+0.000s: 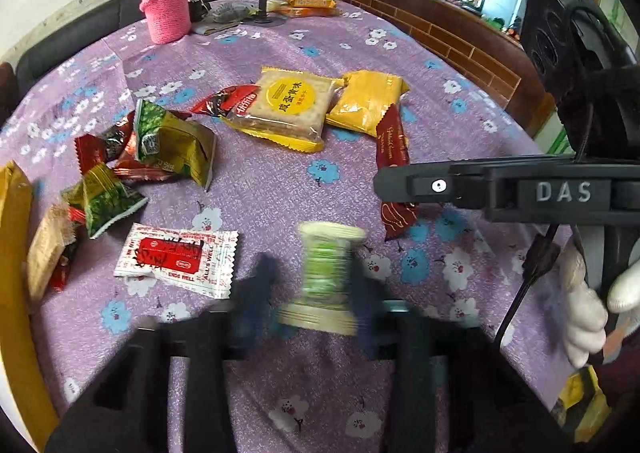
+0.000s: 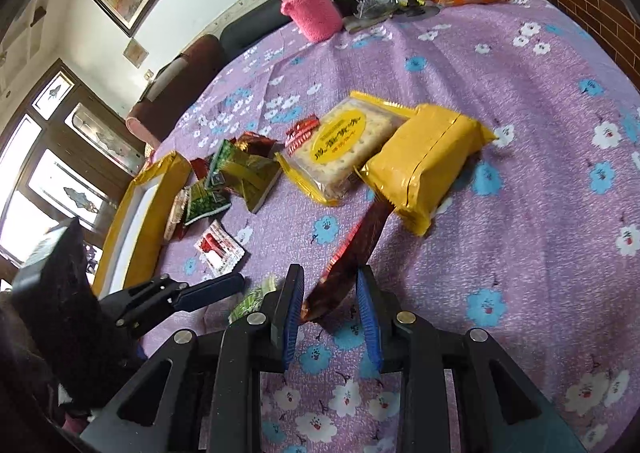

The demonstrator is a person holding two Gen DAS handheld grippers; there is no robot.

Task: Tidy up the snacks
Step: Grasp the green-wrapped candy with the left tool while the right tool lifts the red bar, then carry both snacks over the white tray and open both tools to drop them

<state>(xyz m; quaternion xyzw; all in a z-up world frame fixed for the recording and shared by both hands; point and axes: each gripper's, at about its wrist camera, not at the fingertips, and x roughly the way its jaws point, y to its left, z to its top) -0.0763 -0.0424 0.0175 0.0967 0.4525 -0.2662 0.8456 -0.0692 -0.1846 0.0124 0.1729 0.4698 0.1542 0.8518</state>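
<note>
Blurred at the bottom of the left wrist view, my left gripper [image 1: 316,273] is shut on a small green-and-cream snack packet [image 1: 326,253], held just above the purple flowered tablecloth [image 1: 260,181]. The right wrist view catches that packet [image 2: 256,297] beside the left gripper's blue-padded finger [image 2: 208,293]. My right gripper [image 2: 329,277] is shut on the near end of a long dark red packet [image 2: 356,241], which tilts up toward a yellow pack [image 2: 424,161]. From the left wrist view the right gripper [image 1: 440,185] crosses that red packet [image 1: 390,145].
A clear cracker pack [image 1: 288,105] and several green and red packets [image 1: 172,141] lie mid-table. A white-and-red sachet [image 1: 176,257] lies close to my left gripper. A yellow-rimmed box [image 2: 140,221] stands at the left edge. A pink bottle [image 1: 166,9] and more snacks [image 1: 310,3] are at the back.
</note>
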